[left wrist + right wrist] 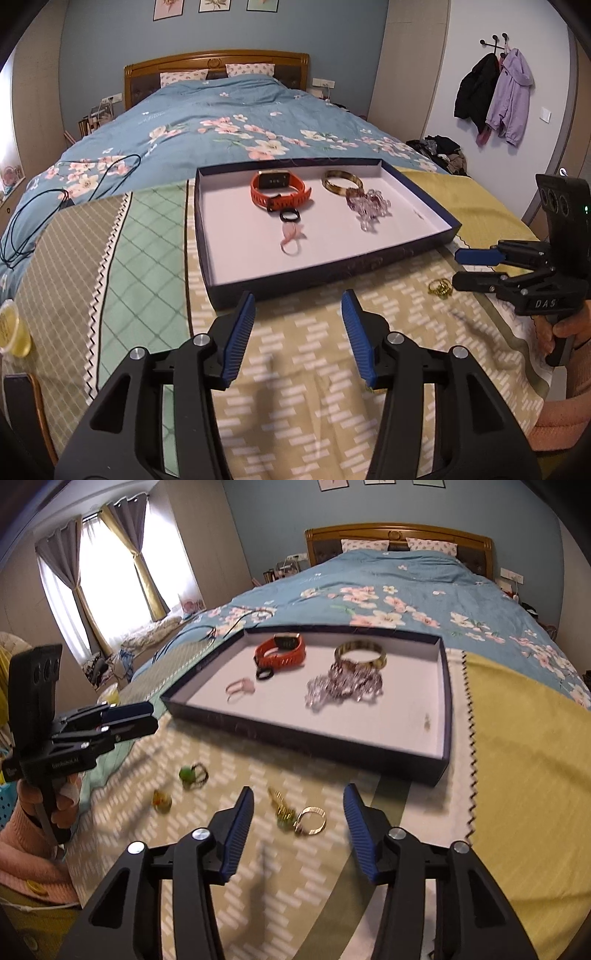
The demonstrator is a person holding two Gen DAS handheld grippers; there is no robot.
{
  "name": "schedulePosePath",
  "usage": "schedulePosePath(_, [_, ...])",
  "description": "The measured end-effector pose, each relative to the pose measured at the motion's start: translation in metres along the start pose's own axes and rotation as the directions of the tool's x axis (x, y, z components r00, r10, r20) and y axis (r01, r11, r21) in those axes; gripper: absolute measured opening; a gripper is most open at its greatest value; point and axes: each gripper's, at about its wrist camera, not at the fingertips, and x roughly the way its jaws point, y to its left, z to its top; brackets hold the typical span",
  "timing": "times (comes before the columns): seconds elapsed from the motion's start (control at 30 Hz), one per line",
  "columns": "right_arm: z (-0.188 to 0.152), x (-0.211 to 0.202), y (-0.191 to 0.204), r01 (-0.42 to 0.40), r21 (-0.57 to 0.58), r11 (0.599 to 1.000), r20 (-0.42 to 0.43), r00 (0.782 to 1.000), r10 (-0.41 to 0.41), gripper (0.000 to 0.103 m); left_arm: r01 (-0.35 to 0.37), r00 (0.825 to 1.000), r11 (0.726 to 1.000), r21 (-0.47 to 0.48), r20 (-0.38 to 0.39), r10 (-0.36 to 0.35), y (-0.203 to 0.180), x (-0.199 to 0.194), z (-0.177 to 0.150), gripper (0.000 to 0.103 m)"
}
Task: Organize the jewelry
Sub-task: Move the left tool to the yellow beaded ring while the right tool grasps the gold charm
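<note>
Bedspread: gold rings between right gripper fingertips.

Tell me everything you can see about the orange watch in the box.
The orange-red smartwatch with a perforated rubbery strap lies in the far left part of the shallow dark-blue cardboard box with a white inside. Its rectangular gold-edged face is dark and tilts up toward the camera. The strap is fastened into a loop, resting on the box floor, with a dark buckle at the near end. A small black ring lies right by that buckle. Neither gripper touches the watch.
</note>
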Motion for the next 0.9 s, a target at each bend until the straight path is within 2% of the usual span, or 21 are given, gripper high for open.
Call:
schedulePosePath(0.23, [-0.01,0.004,0.018,0.012,-0.07,0.997,-0.033,0.999,-0.015,0.036,0.015,1.0,1.0,0.016,-0.019,-0.015,-0.007,0.002,-0.007,0.049])
schedulePosePath(0.57, [0.002,0.012,0.024,0.04,-0.106,0.994,-0.026,0.999,-0.043,0.025,0.035,0.999,0.999,0.036,-0.034,-0.033,-0.014,0.003,-0.014,0.049])
schedulePosePath(0.77, [0.006,0.02,0.022,0.041,-0.112,0.993,-0.048,0.998,-0.047,0.003,0.047,0.998,0.997,0.062,-0.041,-0.045,-0.018,-0.001,-0.019,0.049])
schedulePosePath(0.9, [0.006,0.014,0.017,0.026,-0.088,0.996,-0.027,0.999,-0.029,0.001,0.077,0.996,0.994,0.082,-0.056,-0.072,-0.022,-0.002,-0.023,0.049])
